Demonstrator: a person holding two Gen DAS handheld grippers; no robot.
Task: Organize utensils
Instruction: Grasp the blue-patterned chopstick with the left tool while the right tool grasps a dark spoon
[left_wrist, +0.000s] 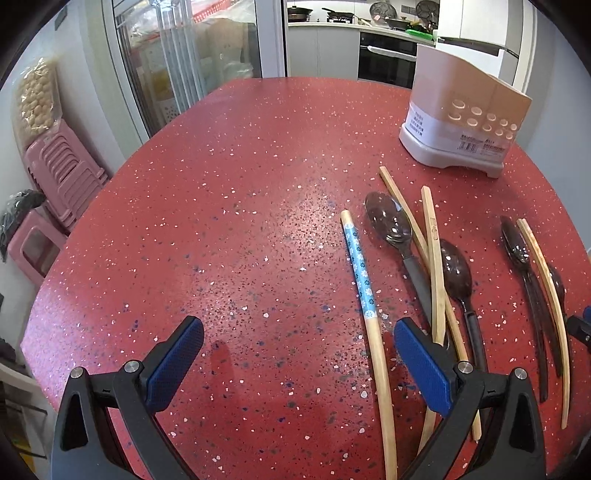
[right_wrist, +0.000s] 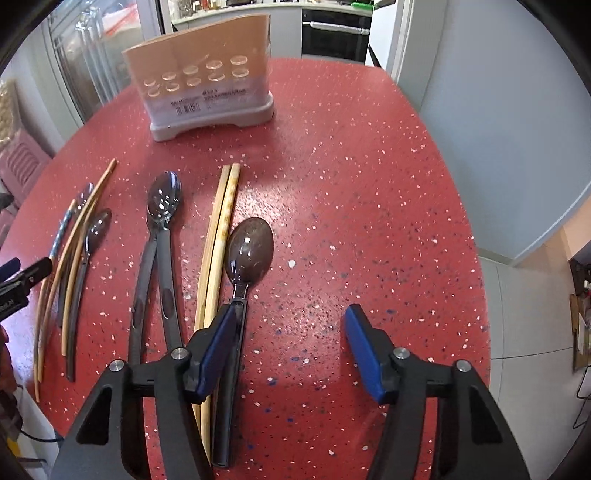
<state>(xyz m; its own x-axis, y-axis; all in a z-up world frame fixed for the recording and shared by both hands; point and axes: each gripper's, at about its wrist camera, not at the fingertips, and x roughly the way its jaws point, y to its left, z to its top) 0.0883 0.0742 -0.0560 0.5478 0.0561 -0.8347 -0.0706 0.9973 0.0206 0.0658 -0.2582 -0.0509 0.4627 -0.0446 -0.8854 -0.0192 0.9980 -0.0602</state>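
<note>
Nearest, the left gripper hangs over the red table with fingers spread wide on bare surface, a blue-patterned chopstick lying just inside its right finger. The right gripper also has its fingers apart and pinches nothing, its left pad beside the handle of a brown spoon that lies next to a pair of chopsticks. Further out lie more spoons and chopsticks, and beyond them the holder stands upright.
</note>
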